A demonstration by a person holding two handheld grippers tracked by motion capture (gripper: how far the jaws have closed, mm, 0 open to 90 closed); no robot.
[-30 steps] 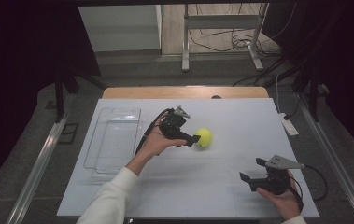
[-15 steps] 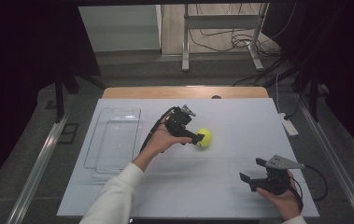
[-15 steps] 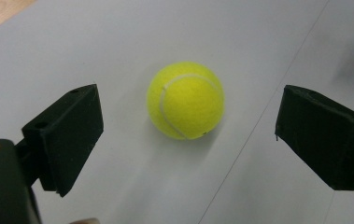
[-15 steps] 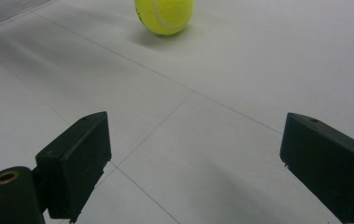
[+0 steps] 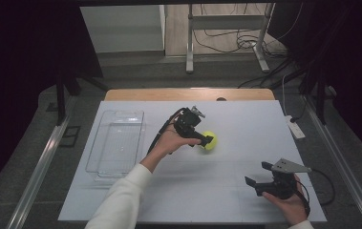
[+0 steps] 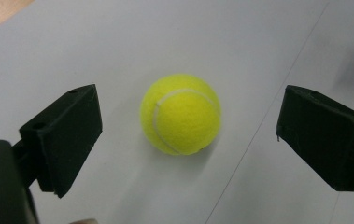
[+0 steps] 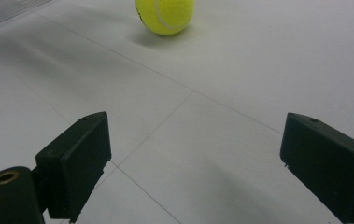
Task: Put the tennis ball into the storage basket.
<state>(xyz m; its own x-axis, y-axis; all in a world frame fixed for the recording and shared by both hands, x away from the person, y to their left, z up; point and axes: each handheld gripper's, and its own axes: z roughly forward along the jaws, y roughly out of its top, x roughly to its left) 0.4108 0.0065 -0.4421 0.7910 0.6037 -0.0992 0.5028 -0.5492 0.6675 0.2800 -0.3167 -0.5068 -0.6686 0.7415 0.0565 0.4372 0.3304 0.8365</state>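
A yellow tennis ball (image 5: 209, 140) rests on the white table (image 5: 245, 124) near its middle. My left gripper (image 5: 206, 139) reaches it from the left, and its jaws stand wide open on either side. In the left gripper view the tennis ball (image 6: 180, 114) lies between the two black jaws of the left gripper (image 6: 188, 135), touching neither. My right gripper (image 5: 257, 175) is held open low over the table at the front right, with nothing between its jaws. In the right gripper view the right gripper (image 7: 195, 158) faces the tennis ball (image 7: 165, 16), which lies well ahead.
A clear plastic tray (image 5: 116, 143) lies on the left part of the table. A white power strip (image 5: 295, 128) sits at the right edge. A cable trails from the right gripper across the front right corner.
My left gripper has slid a little to the right, closing in on the ball so that the jaws now flank it. The right gripper has stayed put.
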